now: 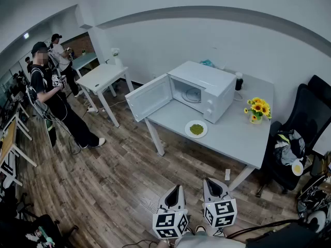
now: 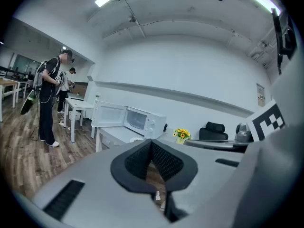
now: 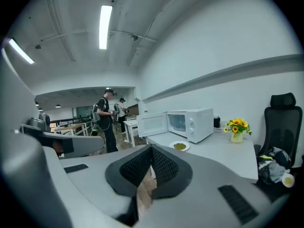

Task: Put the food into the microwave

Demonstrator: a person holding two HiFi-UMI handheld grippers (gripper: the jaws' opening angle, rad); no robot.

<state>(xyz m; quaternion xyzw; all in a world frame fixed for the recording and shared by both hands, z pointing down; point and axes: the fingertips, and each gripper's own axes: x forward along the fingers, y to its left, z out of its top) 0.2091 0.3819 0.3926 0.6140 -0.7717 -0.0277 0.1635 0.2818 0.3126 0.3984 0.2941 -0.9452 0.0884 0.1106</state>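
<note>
I stand on the wood floor [image 1: 114, 180], well back from the grey bench [image 1: 243, 138], w/ both grippers held low in front of me. My left gripper [image 1: 174, 189] has its jaws together, nothing btwn them. My right gripper [image 1: 212, 182] is the same: jaws together, empty. Neither is near the bench, so I judge the task hasn't begun; this is the approach.

The white microwave [image 1: 207, 87] sits toward the bench's left end. Its door [image 1: 149, 97] is swung wide open to the left, past the bench edge, so the cavity and glass turntable [image 1: 192, 94] are exposed, ready to load. The food [image 1: 196, 129], a green heap, lies on a white plate [image 1: 189, 134] on the bench just in front of the microwave, an easy reach from my side. A vase of sunflowers [image 1: 257, 109] stands well apart to the right, prob. out of the way.
</note>
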